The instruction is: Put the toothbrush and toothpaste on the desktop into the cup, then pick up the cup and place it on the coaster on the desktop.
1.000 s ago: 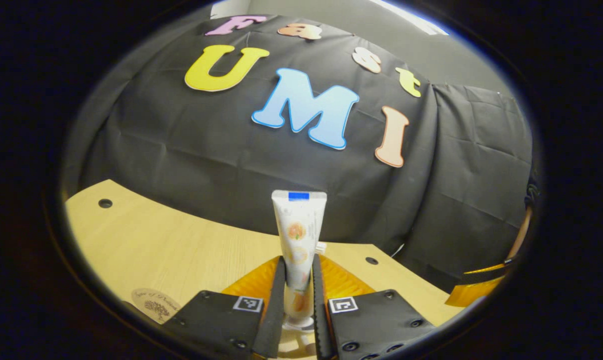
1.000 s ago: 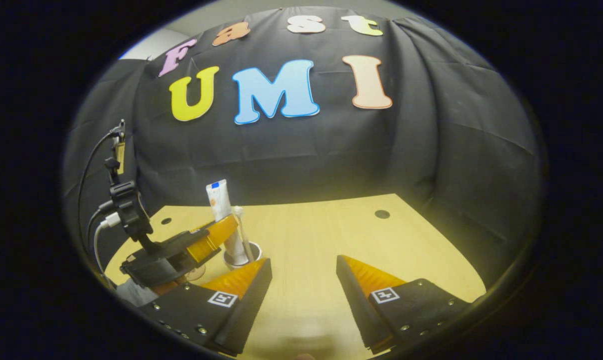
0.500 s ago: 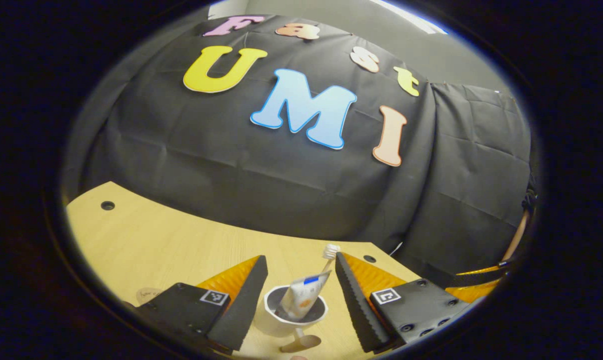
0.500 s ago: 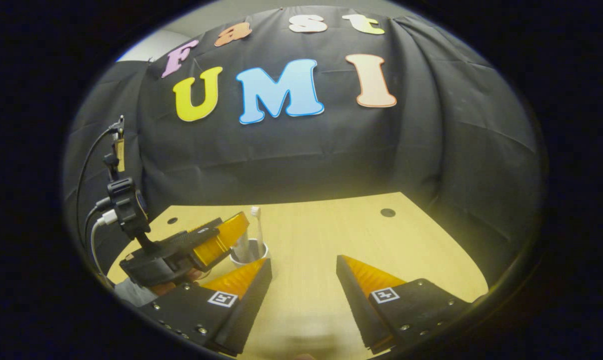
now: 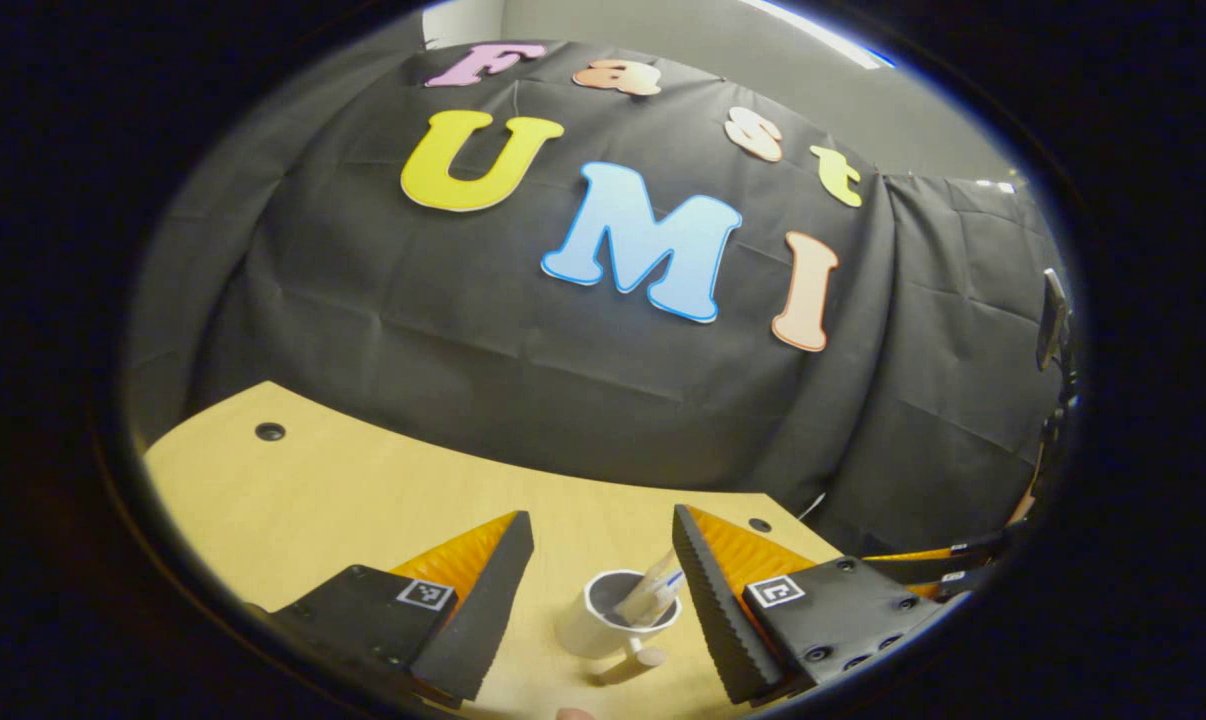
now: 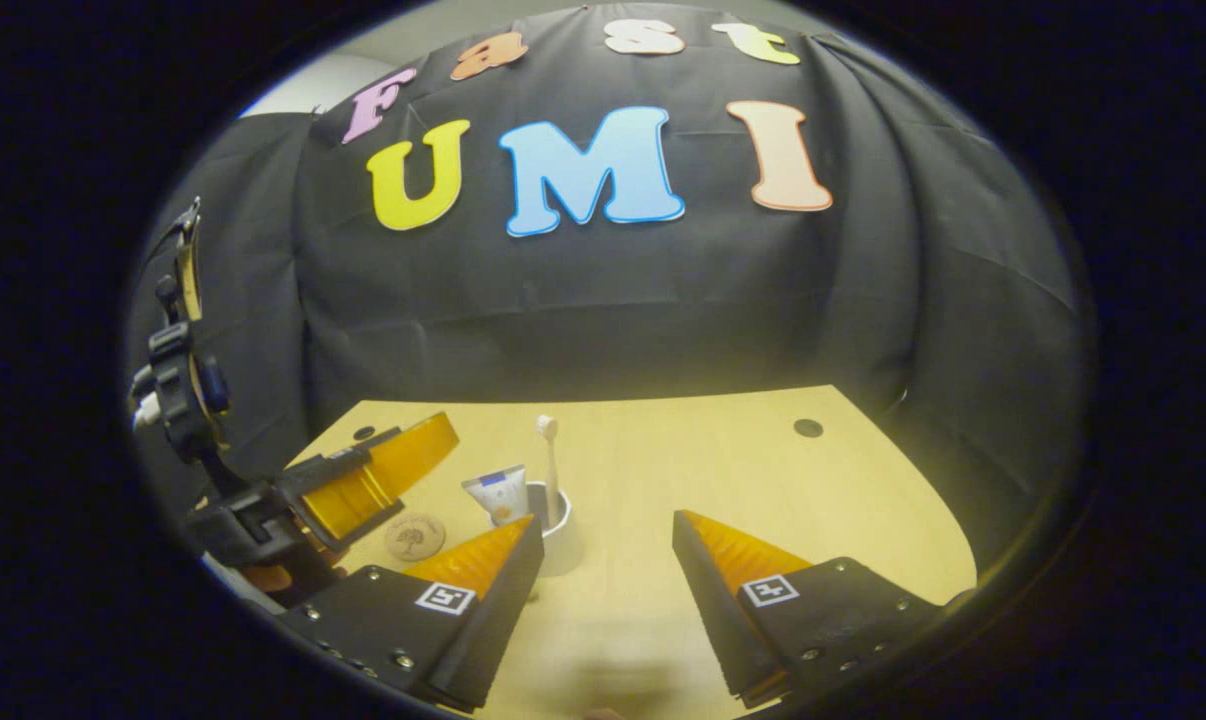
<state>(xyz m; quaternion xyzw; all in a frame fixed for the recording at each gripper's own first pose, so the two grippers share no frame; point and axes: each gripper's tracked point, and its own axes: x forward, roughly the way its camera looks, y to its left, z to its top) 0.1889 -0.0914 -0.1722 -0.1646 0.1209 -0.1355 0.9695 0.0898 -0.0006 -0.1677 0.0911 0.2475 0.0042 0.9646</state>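
Observation:
A white cup point(image 5: 603, 628) stands on the wooden desktop point(image 5: 363, 500), just beyond and between the fingers of my open left gripper point(image 5: 598, 520), which touches nothing. The toothpaste tube point(image 5: 653, 596) leans inside the cup. In the right gripper view the cup point(image 6: 560, 512) holds the toothpaste point(image 6: 500, 492) and the upright toothbrush point(image 6: 549, 458); my finger hides its lower left part. A round brown coaster point(image 6: 414, 536) lies left of the cup. The left gripper point(image 6: 378, 478) hovers left of the coaster. My right gripper point(image 6: 606, 522) is open and holds nothing, to the right of the cup.
The black cloth wall stands close behind the desktop point(image 6: 723, 470). Small round holes point(image 6: 808, 428) mark the desk's far corners. The right gripper point(image 5: 948, 565) shows low at the right edge of the left gripper view.
My left gripper let go of the toothpaste, which dropped into the cup beside the toothbrush. It opened and drew back from the cup. The right gripper barely shifted.

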